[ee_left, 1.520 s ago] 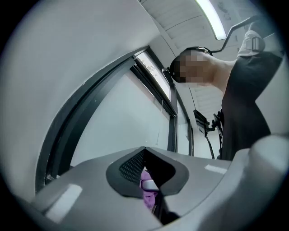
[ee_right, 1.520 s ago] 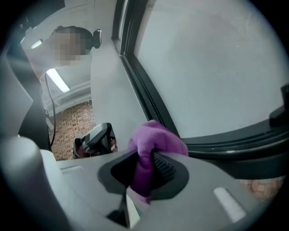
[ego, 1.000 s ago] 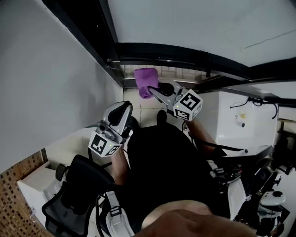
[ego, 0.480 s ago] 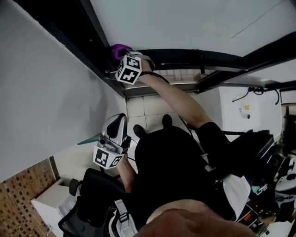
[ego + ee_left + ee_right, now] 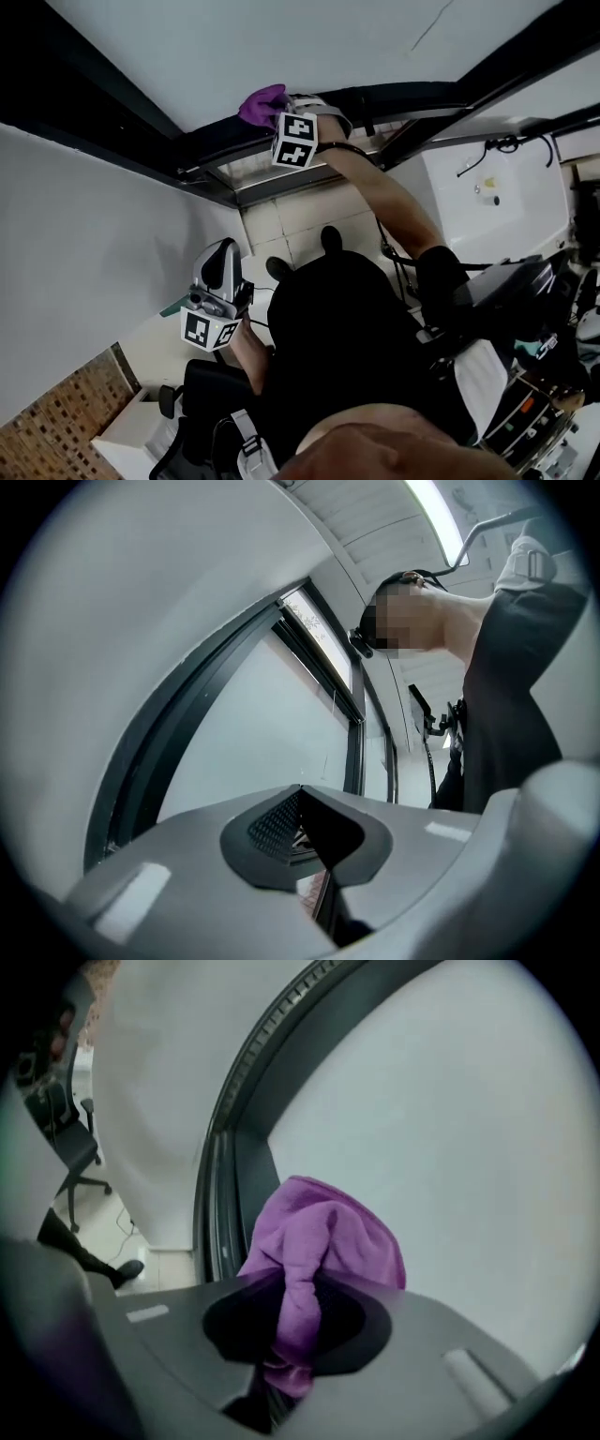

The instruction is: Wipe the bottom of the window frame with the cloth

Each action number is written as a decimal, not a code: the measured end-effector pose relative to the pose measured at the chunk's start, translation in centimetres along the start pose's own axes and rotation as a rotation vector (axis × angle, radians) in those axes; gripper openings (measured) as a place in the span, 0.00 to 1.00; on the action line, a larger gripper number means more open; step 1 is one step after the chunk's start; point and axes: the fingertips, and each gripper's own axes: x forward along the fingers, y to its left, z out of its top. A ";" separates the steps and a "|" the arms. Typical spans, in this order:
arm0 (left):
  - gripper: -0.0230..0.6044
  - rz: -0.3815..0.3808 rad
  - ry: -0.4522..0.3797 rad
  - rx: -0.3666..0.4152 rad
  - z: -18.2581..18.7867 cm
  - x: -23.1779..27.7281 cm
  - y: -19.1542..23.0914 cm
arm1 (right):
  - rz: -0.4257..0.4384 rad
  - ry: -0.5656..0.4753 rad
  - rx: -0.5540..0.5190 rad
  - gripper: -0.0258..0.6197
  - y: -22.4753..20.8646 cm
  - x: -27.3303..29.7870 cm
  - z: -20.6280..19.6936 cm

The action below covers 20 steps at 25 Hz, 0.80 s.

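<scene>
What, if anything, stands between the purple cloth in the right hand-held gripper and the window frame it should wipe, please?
Nothing visible does. The right hand-held gripper holds the cloth right up at the dark window frame, with only frame and pane beyond it; contact cannot be told.

An office-type workroom is being shown. Directly below the dark window frame (image 5: pixel 403 97), a pale tiled floor (image 5: pixel 281 225) is being seen. Off to the frame's side a black swivel chair (image 5: pixel 80 1152) on castors is being caught, and right of the frame a white cabinet (image 5: pixel 487 211) and cabled equipment (image 5: pixel 530 394).
</scene>
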 end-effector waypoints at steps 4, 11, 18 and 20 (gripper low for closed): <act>0.04 -0.052 0.006 -0.017 -0.5 1.7 -1.4 | -0.071 0.332 -0.185 0.14 -2.5 -1.9 -8.5; 0.04 -0.008 -0.006 -0.018 -0.5 0.0 -0.9 | -0.044 0.340 -0.195 0.14 -1.7 -4.7 -5.8; 0.04 0.041 -0.023 -0.013 1.0 -2.5 1.0 | 0.098 -0.209 -0.053 0.14 4.0 -0.3 16.9; 0.04 0.049 -0.027 0.004 1.6 -3.0 1.2 | 0.129 -0.250 -0.046 0.14 5.5 2.8 19.6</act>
